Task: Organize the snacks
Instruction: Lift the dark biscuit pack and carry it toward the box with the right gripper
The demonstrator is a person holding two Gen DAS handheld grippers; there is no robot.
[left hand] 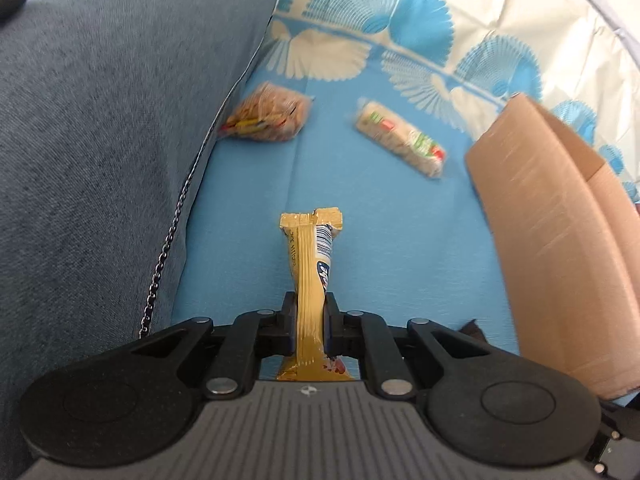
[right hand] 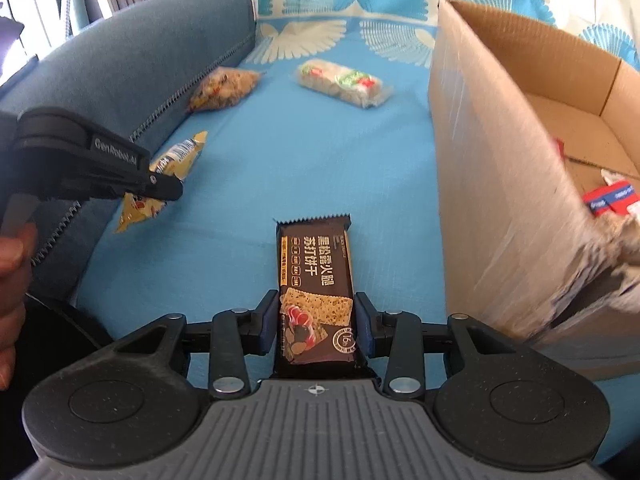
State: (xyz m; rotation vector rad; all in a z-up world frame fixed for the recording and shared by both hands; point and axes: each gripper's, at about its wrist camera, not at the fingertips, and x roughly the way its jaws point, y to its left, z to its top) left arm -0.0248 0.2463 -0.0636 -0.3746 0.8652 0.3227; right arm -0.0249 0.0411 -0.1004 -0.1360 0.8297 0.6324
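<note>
Right wrist: right gripper (right hand: 316, 322) clamps brown 苏打饼干 pack (right hand: 315, 280); "GenRobot.AI" left gripper (left hand: 311, 316) clamps gold bar (left hand: 310, 276).

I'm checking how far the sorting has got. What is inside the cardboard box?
The right wrist view shows the cardboard box open, with red-and-blue packets near its close corner and bare floor beyond. The near wall hides whatever else lies behind it.

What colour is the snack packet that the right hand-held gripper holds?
Dark brown packet with gold text and a cracker picture, seen best in the right wrist view.
</note>
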